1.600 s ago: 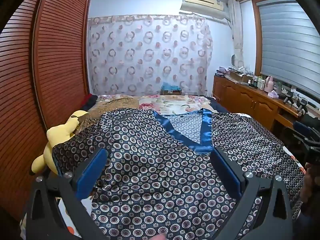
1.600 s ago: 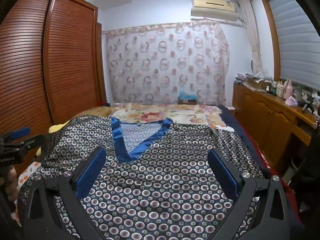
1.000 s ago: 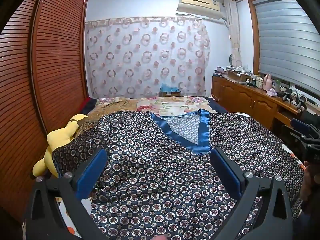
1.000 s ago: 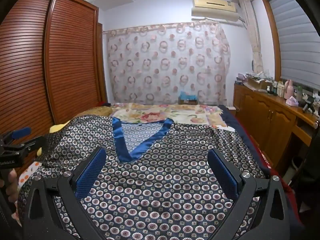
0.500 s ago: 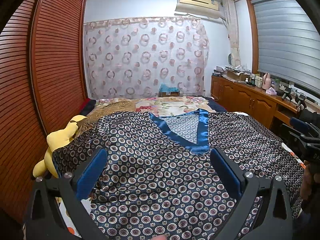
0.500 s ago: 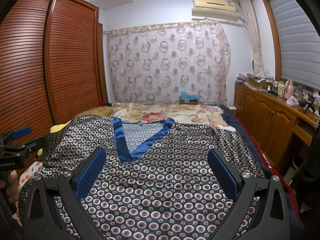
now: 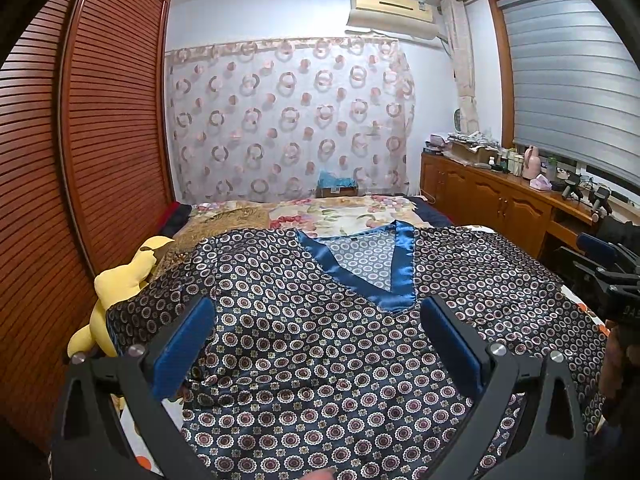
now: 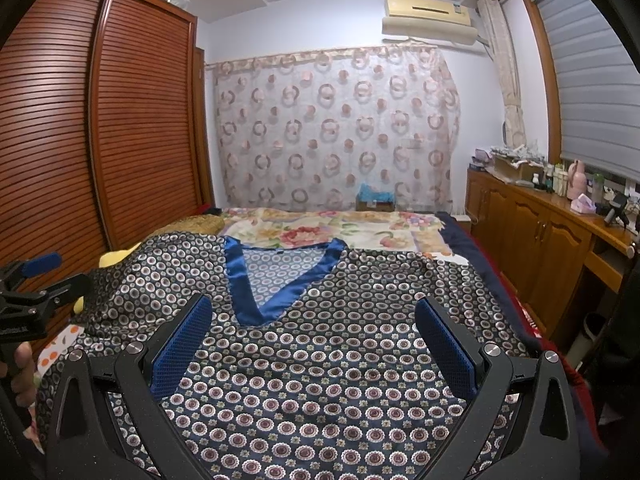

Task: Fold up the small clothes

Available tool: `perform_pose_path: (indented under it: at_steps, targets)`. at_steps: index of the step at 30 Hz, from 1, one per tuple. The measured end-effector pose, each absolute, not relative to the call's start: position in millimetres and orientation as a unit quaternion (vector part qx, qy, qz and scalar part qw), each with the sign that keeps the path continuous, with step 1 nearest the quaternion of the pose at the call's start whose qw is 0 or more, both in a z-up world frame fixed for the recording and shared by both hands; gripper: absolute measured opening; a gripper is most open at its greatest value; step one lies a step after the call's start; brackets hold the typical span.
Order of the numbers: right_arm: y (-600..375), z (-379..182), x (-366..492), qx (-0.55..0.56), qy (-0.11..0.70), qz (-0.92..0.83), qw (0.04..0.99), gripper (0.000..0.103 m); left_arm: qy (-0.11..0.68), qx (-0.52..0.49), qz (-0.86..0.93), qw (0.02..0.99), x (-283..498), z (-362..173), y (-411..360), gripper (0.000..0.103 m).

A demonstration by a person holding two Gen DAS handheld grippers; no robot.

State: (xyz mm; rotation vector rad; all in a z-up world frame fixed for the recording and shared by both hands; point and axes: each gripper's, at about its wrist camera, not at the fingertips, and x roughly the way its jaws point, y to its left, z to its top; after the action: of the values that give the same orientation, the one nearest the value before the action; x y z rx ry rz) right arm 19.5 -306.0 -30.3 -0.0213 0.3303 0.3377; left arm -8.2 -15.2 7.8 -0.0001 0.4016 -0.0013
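Observation:
A dark satin top (image 7: pixel 320 344) with a circle print and a blue V-neck trim (image 7: pixel 384 276) lies spread flat on the bed, front side up, neck pointing away. It also shows in the right wrist view (image 8: pixel 320 360). My left gripper (image 7: pixel 316 344) is open and empty, held above the top's left half. My right gripper (image 8: pixel 312 344) is open and empty above the top's right half. Each gripper shows at the edge of the other's view: the right one (image 7: pixel 608 276), the left one (image 8: pixel 32 284).
A yellow plush toy (image 7: pixel 116 296) lies at the bed's left edge by the slatted wooden wardrobe (image 7: pixel 80 160). A floral bedspread (image 7: pixel 344 212) covers the far bed. Wooden cabinets (image 8: pixel 532 240) with bottles run along the right wall under the window.
The left gripper's view has tilted up a little and shifted slightly. The top and the right gripper have stayed put. Both grippers stay open.

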Motion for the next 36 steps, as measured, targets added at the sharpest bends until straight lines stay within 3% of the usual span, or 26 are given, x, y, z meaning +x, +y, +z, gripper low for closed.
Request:
perform_pose_path:
  at_steps: [36]
  targets:
    - [-306.0, -30.0, 18.5, -0.010, 0.162, 0.168, 0.972, 0.103, 0.199, 0.002, -0.002, 0.980, -11.0, 8.9, -18.7, 0.103]
